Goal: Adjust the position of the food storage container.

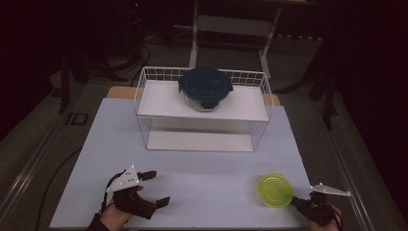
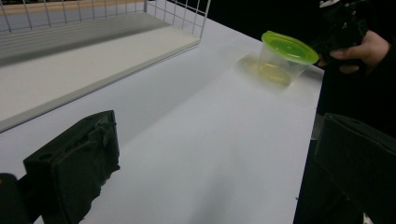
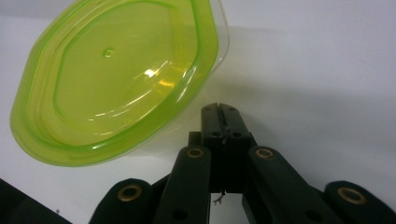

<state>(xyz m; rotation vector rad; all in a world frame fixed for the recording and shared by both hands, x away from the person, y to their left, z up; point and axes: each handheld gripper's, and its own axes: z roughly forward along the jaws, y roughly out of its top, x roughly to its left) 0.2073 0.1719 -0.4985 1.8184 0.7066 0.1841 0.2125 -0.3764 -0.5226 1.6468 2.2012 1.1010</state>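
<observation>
Wire rack (image 1: pixel 144 91) and dark-lidded bowl (image 1: pixel 206 86) stand beyond green-lidded tub (image 1: pixel 275 189).

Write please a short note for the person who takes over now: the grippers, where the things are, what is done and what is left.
Left gripper: open, holds nothing, low over the near left of the table.
Right gripper: shut, jaws pressed together beside the green-lidded container, not gripping it.
That container stands near right on the table.
Dark-lidded bowl: on the top shelf of the wire rack.
Done: nothing visible. Left: probably handling the green container.
</observation>
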